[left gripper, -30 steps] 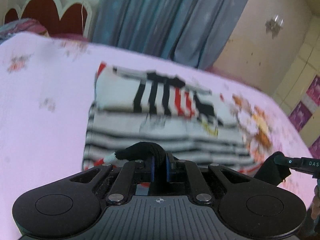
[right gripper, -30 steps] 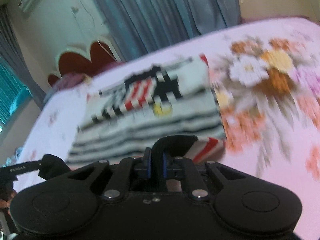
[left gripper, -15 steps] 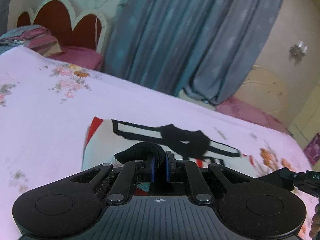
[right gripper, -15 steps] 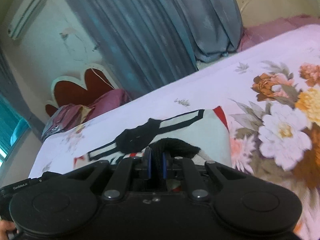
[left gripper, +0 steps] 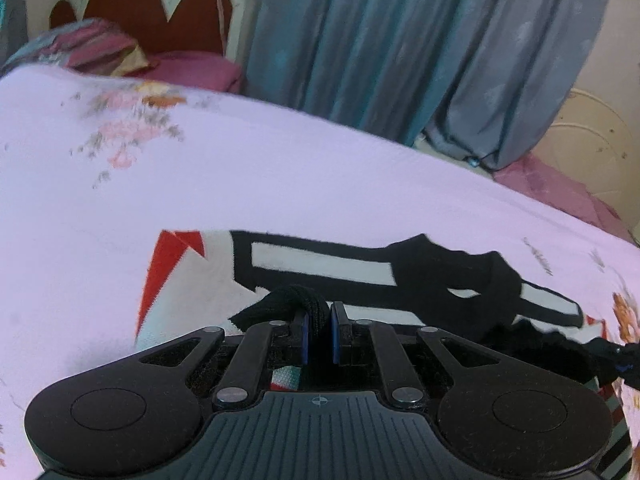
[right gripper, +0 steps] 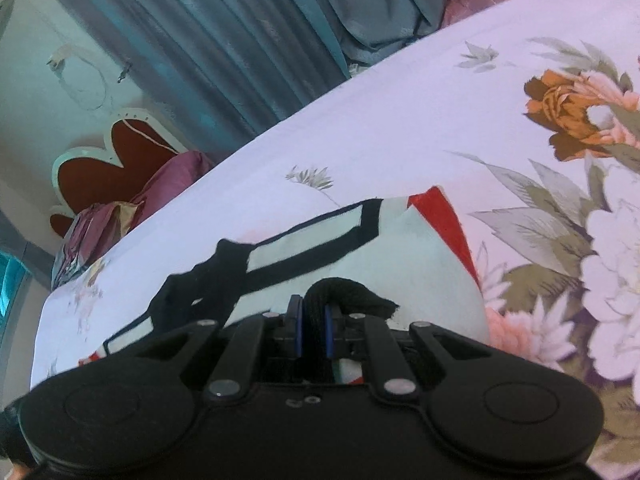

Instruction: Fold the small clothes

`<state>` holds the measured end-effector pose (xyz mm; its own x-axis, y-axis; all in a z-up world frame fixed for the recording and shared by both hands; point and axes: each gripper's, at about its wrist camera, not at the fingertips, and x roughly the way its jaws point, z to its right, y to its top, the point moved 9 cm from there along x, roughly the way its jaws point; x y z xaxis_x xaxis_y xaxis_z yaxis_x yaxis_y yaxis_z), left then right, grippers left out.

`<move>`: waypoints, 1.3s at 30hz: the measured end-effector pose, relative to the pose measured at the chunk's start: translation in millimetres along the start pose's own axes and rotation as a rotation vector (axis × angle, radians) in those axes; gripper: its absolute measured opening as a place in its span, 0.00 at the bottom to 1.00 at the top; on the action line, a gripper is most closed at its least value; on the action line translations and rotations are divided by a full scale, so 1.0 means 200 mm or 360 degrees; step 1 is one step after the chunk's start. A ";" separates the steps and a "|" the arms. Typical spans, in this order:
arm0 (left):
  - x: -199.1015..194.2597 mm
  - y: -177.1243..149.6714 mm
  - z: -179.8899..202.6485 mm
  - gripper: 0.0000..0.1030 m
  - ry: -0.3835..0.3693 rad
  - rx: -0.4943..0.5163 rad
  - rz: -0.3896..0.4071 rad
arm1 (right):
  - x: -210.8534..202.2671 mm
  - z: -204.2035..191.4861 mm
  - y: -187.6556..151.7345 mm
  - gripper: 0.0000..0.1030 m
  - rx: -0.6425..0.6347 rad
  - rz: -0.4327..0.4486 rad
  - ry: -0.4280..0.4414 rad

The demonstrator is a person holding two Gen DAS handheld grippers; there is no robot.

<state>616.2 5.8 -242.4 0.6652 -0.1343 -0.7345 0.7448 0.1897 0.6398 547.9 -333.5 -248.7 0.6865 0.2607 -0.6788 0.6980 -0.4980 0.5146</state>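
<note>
While both grippers hold the near hem, we read the layout from the two wrist views. Our left gripper is pinching a black ribbed edge of the garment between its blue pads; our right gripper is pressed together on the same black edge further along.

The garment lies on the floral bedsheet, spreading from the jaws toward the middle of each frame. Its far edge, a black-outlined white band with a red corner, crosses the left view from centre left to lower right, and the right view from lower left to centre right. So its long axis runs side to side, across both grippers' pointing lines.

Neither hand is clearly nearer; they grip opposite ends of one hem. We judge the coming move carries this hem straight ahead to the far edge, both hands level.
</note>
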 end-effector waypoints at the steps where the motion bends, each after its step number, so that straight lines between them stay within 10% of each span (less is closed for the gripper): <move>1: 0.02 0.00 -0.01 0.11 -0.0010 -0.0037 -0.0025 | 0.02 0.01 0.01 0.14 0.0023 -0.0007 -0.0004; 6: 0.02 0.00 -0.05 0.32 -0.0098 -0.0150 -0.0077 | 0.03 0.01 0.04 0.27 0.0053 -0.0011 0.0069; 8: -0.03 0.03 -0.07 0.84 -0.0075 -0.0134 -0.0003 | 0.01 0.01 0.06 0.48 0.0043 0.0030 0.0086; 9: -0.06 0.05 -0.09 0.91 -0.0051 -0.0121 0.0067 | -0.01 0.01 0.08 0.53 0.0046 0.0057 0.0101; 16: -0.09 0.04 -0.12 0.93 -0.0020 0.0060 0.0117 | -0.04 0.04 0.14 0.62 -0.0088 0.0136 -0.0001; 18: -0.04 0.01 -0.12 0.90 0.0004 0.0094 0.0074 | -0.02 0.05 0.12 0.60 -0.0121 0.0114 -0.0031; 20: 0.00 -0.02 -0.11 0.60 0.0041 0.0156 0.0038 | 0.02 0.05 0.09 0.44 -0.0197 0.0068 -0.0087; 25: 0.04 -0.04 -0.08 0.26 0.0128 0.0250 0.0075 | 0.09 0.00 0.06 0.41 -0.0366 0.0046 -0.0139; 28: 0.03 -0.03 -0.07 0.05 0.0124 0.0245 0.0096 | 0.13 -0.04 0.06 0.10 -0.0512 0.0029 -0.0174; 39: 0.02 0.04 -0.15 0.00 0.0272 0.0140 0.0298 | 0.06 -0.06 0.14 0.05 -0.0647 0.0248 -0.0250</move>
<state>623.0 35.8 -245.8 0.7787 0.0626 -0.6243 0.6164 0.1093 0.7798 577.1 -334.8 -235.9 0.7721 0.0645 -0.6322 0.6339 -0.1481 0.7591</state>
